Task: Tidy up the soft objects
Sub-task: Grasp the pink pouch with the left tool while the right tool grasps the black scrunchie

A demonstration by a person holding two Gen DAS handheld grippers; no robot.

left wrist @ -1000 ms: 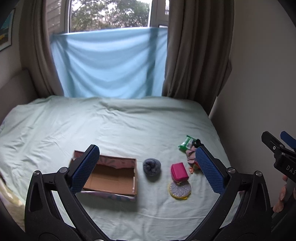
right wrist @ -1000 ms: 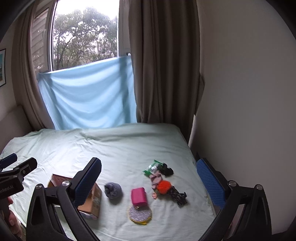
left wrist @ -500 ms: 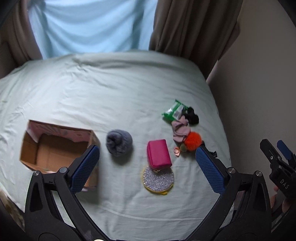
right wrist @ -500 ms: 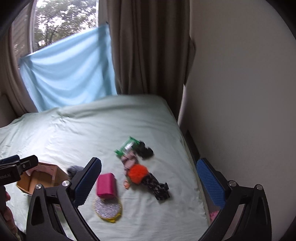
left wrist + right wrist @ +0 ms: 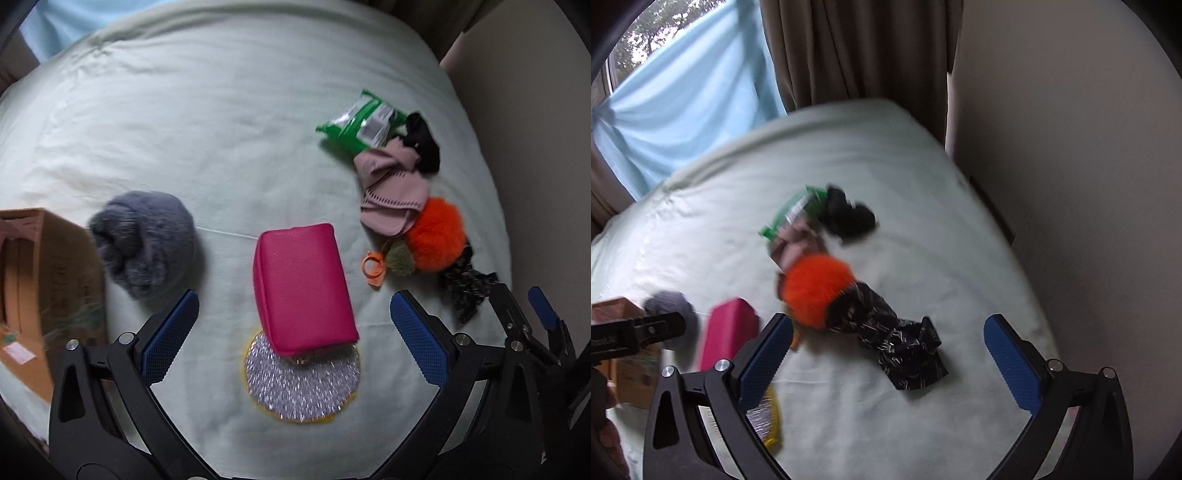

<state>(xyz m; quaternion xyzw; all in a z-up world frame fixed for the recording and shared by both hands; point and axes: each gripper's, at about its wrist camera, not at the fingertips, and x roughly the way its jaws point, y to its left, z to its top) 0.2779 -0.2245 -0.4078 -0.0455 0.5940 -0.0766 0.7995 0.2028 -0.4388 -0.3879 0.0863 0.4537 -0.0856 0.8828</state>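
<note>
Hovering: left hand-held gripper [image 5: 294,332] hangs spread wide and empty above the pink pouch [image 5: 303,286]; right hand-held gripper [image 5: 888,360] is likewise released and empty over the patterned dark cloth [image 5: 886,338].
Surface: everything lies on a bed [image 5: 221,110] with a pale green sheet.
Pink pouch: sits between the left pads, its near end overlapping a round silver sequinned pad [image 5: 303,384].
Grey fluffy ball [image 5: 144,242]: just beside the cardboard box [image 5: 40,288] at the left edge.
Cluster on the right: green packet [image 5: 360,123], black fabric piece [image 5: 423,142], pink knit piece [image 5: 391,192], orange pompom [image 5: 436,240], all touching or overlapping.
Handling, pouch: probably light and padded with a smooth, slightly slippery skin; pinching across its narrow sides near the middle should hold it level.
Handling, cloth and knit: limp, will drape and trail; take a bunched fold, not an edge.
Handling, pompom and ball: very light, compressible; a gentle central squeeze should do.
Likely destination: the open box, judging from the task.
</note>
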